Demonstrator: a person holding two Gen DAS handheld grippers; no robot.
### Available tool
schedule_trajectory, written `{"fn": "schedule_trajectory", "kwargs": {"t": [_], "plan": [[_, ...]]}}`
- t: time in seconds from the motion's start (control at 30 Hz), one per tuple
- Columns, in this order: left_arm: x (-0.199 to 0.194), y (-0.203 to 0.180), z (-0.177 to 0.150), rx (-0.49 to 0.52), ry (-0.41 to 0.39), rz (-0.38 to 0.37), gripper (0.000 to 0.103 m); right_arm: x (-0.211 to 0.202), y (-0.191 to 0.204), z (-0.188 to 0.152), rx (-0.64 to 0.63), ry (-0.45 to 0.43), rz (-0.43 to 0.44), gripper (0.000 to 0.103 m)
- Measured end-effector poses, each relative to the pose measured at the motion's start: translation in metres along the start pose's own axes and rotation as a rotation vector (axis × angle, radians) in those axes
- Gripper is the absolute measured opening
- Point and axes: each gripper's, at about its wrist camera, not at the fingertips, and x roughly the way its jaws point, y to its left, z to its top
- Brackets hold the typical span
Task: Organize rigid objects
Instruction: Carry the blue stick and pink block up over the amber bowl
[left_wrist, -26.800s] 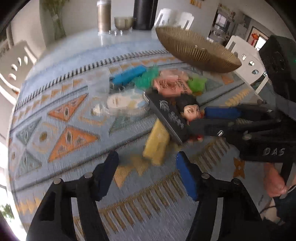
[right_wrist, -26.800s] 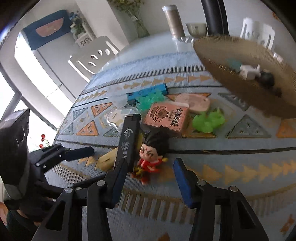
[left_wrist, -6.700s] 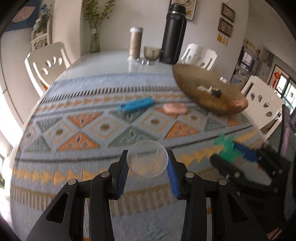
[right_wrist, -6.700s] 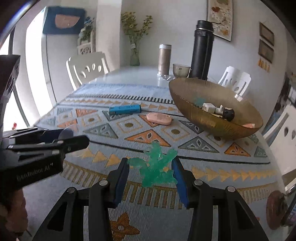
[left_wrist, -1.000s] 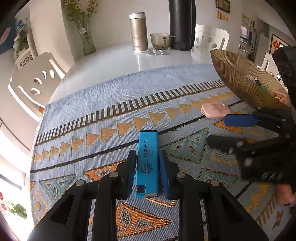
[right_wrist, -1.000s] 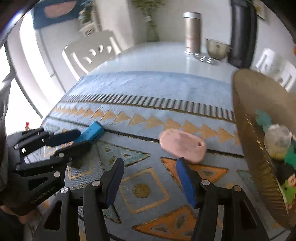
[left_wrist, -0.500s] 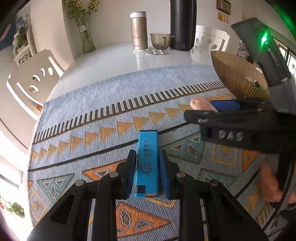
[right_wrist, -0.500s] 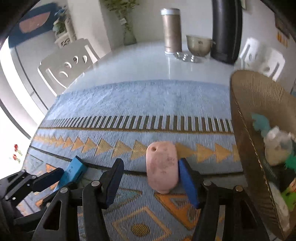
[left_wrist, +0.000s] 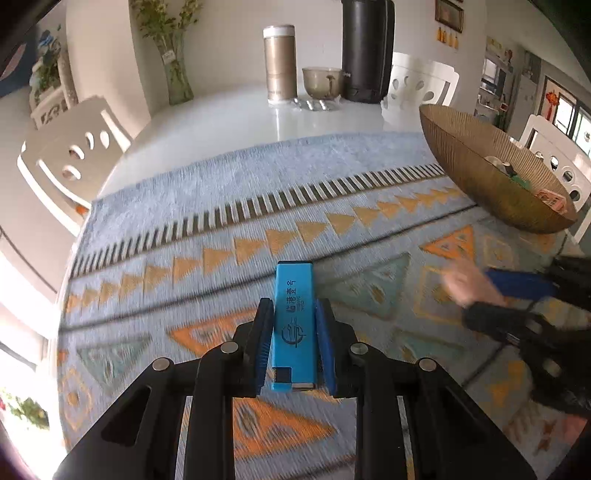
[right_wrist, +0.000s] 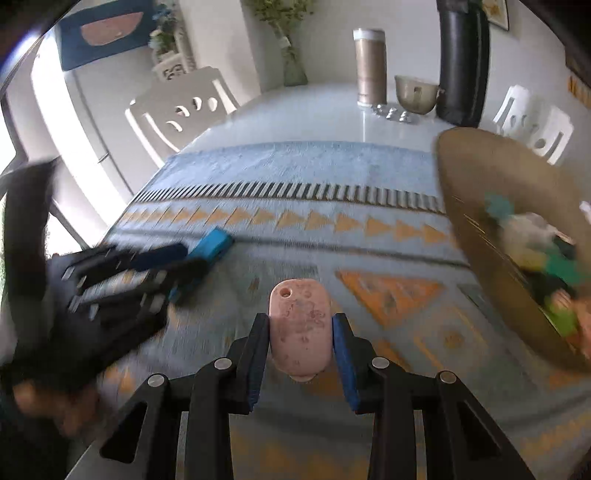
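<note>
My left gripper (left_wrist: 294, 314) is shut on a long blue box (left_wrist: 293, 317) with printed characters, held above the patterned mat. My right gripper (right_wrist: 300, 325) is shut on a flat pink oval piece (right_wrist: 299, 328) with a small hole, lifted over the mat. The gold ribbed bowl (left_wrist: 476, 173) stands at the right and holds several toys; it also shows in the right wrist view (right_wrist: 480, 221). In the right wrist view the left gripper with the blue box (right_wrist: 212, 242) is blurred at the left. In the left wrist view the right gripper (left_wrist: 491, 291) is blurred at the right.
A blue-and-orange patterned mat (left_wrist: 258, 236) covers the near part of the white table. At the back stand a gold tumbler (left_wrist: 279, 62), a small bowl (left_wrist: 322, 82), a black flask (left_wrist: 365, 50) and a vase (left_wrist: 176, 70). White chairs (left_wrist: 70, 147) surround the table.
The right gripper closed on the pink piece, lifted it and pulled back toward the near right. The left gripper lifted the blue box off the mat.
</note>
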Motion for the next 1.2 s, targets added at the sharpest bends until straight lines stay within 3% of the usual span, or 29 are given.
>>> {"fn": "schedule_trajectory", "kwargs": {"t": [0.13,0.4,0.47,0.53,0.57,0.7,0.8,0.83,0.9,1.0,1.1,1.2], "plan": [[-0.035,-0.019,-0.023,-0.018,0.019,-0.132,0.018,-0.039,-0.006,-0.036,-0.013,-0.021,0.0,0.034],[-0.083,-0.06,-0.07,0.049,-0.014,-0.097,0.02,-0.044,-0.011,-0.08,0.024,-0.002,0.054,0.034],[-0.083,-0.05,-0.066,-0.004,-0.015,-0.1,0.04,-0.041,-0.008,-0.084,0.007,-0.007,0.039,0.034],[-0.078,-0.034,-0.056,-0.078,-0.029,-0.094,0.068,-0.042,-0.007,-0.085,0.009,-0.007,0.034,0.034],[-0.076,-0.026,-0.051,-0.116,-0.047,-0.087,0.069,-0.04,-0.007,-0.085,0.009,-0.004,0.03,0.034],[-0.049,-0.012,-0.033,-0.182,-0.001,-0.093,0.069,-0.039,-0.007,-0.085,0.01,-0.007,0.031,0.035],[-0.02,-0.024,-0.023,-0.135,0.058,-0.045,0.065,-0.038,-0.004,-0.085,-0.008,-0.007,0.018,0.037],[-0.014,-0.027,-0.022,-0.12,0.074,-0.021,0.055,-0.038,-0.002,-0.085,-0.015,-0.007,0.011,0.038],[-0.01,-0.036,-0.021,-0.082,0.056,0.031,0.047,-0.037,0.001,-0.085,-0.03,-0.006,-0.002,0.039],[-0.01,-0.046,-0.018,-0.046,0.042,0.043,0.021,-0.035,0.005,-0.085,-0.051,-0.004,-0.021,0.04],[-0.01,-0.055,-0.019,-0.015,0.029,0.055,0.021,-0.034,0.01,-0.085,-0.073,-0.002,-0.047,0.04],[-0.025,-0.063,-0.023,0.007,-0.021,0.02,0.021,-0.035,0.015,-0.086,-0.094,-0.009,-0.075,0.034]]}}
